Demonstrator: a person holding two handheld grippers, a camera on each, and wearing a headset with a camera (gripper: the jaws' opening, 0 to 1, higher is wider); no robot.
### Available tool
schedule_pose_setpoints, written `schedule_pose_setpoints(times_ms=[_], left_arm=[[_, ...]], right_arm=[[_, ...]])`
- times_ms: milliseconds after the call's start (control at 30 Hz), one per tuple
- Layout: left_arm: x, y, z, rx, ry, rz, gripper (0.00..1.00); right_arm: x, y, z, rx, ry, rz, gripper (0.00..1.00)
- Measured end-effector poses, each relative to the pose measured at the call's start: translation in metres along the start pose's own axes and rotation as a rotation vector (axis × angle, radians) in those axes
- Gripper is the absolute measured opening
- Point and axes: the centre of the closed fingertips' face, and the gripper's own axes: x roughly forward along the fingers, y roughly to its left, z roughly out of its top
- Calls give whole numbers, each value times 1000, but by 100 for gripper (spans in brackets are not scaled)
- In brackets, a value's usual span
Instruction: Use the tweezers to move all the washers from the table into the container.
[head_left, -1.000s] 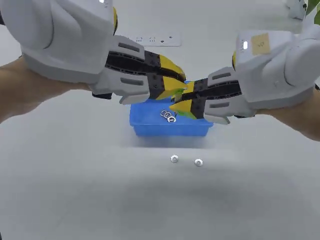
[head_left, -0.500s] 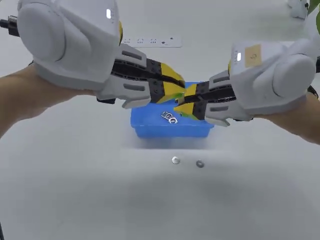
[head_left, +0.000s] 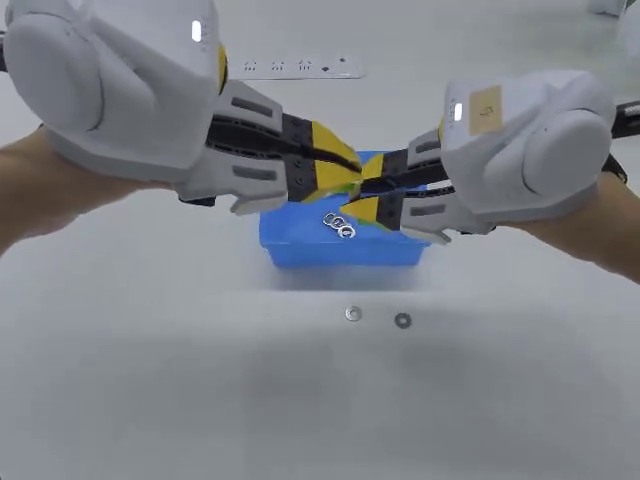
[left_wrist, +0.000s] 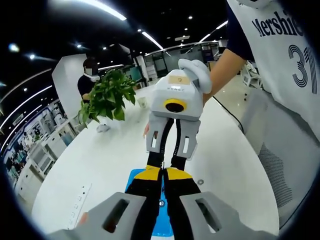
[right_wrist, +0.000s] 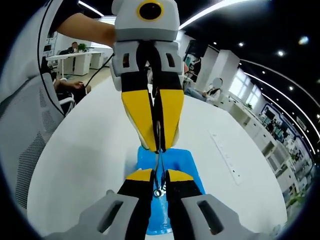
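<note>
Left gripper (head_left: 348, 170) and right gripper (head_left: 362, 196) are meeting tip to tip over the blue container (head_left: 300, 246), jaws pinching the tweezers (right_wrist: 159, 165). Washers (head_left: 338, 225) are sitting inside, just below; two are lying toward the table's (head_left: 150, 350) near edge.

Above the blue container (head_left: 330, 252) the left gripper (head_left: 352, 170) and right gripper (head_left: 362, 205) meet nose to nose with the tweezers (right_wrist: 159, 165) between them, blocking the way straight down. In front of the container the table (head_left: 150, 390) lies open but for two washers (head_left: 353, 314) side by side. Either side of it forearms hang over the table. Behind it, well apart, lies a power strip (head_left: 295, 68).
</note>
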Motion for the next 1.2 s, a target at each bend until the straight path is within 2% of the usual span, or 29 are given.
schedule_pose_setpoints(times_ms=[233,500,700,833,933,1100,1200], left_arm=[[-10,-11,13,17,-5,-17,5],[-11,-38,15,-3,4,-31,5],[-10,-58,2,-48,34,-34,5],[-8,-72,-9,-69,59,-53,5],[-7,-76,-15,-87,68,-55,5],[-3,-81,-24,-120,81,-68,5],[-2,-79,-28,-135,84,-71,5]], right_arm=[[-12,8,11,6,-19,7,10],[-19,38,10,30,-5,56,10],[-16,61,-1,43,20,77,10],[-10,76,-8,52,37,111,11],[-6,85,-13,55,49,129,11],[-2,90,-21,88,58,146,11],[1,90,-24,97,56,146,11]])
